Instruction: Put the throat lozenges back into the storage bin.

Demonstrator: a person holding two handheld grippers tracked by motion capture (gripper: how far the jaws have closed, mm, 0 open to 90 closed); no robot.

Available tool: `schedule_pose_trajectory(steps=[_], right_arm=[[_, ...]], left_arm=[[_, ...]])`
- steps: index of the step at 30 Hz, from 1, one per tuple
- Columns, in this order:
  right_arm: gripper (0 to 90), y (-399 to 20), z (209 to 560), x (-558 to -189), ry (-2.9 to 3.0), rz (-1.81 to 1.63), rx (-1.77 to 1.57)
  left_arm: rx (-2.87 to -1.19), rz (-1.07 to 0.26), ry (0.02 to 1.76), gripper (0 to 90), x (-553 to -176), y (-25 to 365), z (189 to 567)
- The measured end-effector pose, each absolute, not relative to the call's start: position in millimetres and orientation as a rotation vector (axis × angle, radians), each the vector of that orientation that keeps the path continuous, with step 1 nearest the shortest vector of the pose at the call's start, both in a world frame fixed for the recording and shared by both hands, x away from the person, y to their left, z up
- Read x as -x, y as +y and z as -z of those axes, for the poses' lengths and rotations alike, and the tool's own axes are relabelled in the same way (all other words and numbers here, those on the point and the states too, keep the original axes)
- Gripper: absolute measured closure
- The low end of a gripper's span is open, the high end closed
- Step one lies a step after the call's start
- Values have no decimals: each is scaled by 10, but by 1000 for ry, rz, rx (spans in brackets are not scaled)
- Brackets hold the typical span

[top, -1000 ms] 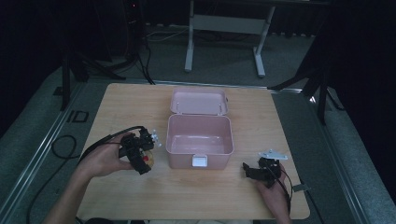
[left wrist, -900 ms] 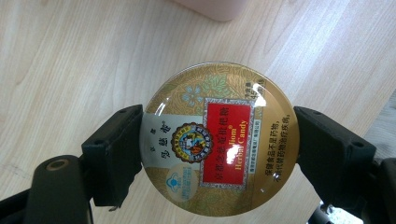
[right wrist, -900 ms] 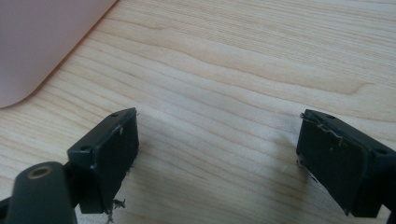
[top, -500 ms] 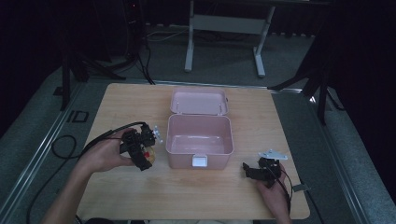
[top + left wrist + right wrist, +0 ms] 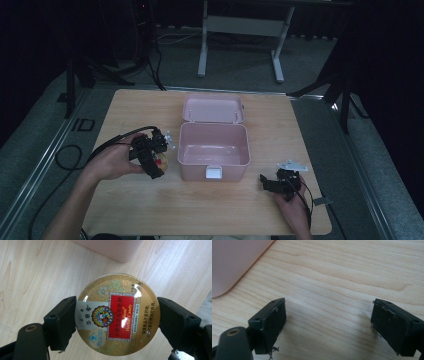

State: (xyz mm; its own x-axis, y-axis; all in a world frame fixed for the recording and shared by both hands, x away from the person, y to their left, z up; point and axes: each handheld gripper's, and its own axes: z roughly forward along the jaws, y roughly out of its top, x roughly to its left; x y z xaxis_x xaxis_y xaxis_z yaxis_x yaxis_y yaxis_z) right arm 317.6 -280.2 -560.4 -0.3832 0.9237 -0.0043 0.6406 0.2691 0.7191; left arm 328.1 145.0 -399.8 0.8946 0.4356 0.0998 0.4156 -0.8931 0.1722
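High view: left gripper (image 5: 156,162) grasps a round candy tin (image 5: 161,161) just left of the open pink box (image 5: 214,145) on the desk (image 5: 125,210). Right gripper (image 5: 272,183) rests at the near right, well apart from the box.

Left gripper view: tin (image 5: 117,314) clamped at its rim between both jaws, lid facing the camera, label text running bottom to top; a round tin, no long axis.

Right gripper view: jaws spread wide, nothing between them, over bare desk (image 5: 342,277).

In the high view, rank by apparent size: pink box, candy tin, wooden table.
1. wooden table
2. pink box, open, with its lid back
3. candy tin, mostly hidden in the left gripper, so its full size is unsure
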Motion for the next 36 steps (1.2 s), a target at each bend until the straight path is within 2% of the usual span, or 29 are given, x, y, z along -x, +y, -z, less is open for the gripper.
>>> schedule_pose_trajectory(steps=[36], right_arm=[[128, -2801, 5606, -3176, 2117, -898, -1413]], left_arm=[[-2930, -234, 637, 207, -3443, 1363, 3774]])
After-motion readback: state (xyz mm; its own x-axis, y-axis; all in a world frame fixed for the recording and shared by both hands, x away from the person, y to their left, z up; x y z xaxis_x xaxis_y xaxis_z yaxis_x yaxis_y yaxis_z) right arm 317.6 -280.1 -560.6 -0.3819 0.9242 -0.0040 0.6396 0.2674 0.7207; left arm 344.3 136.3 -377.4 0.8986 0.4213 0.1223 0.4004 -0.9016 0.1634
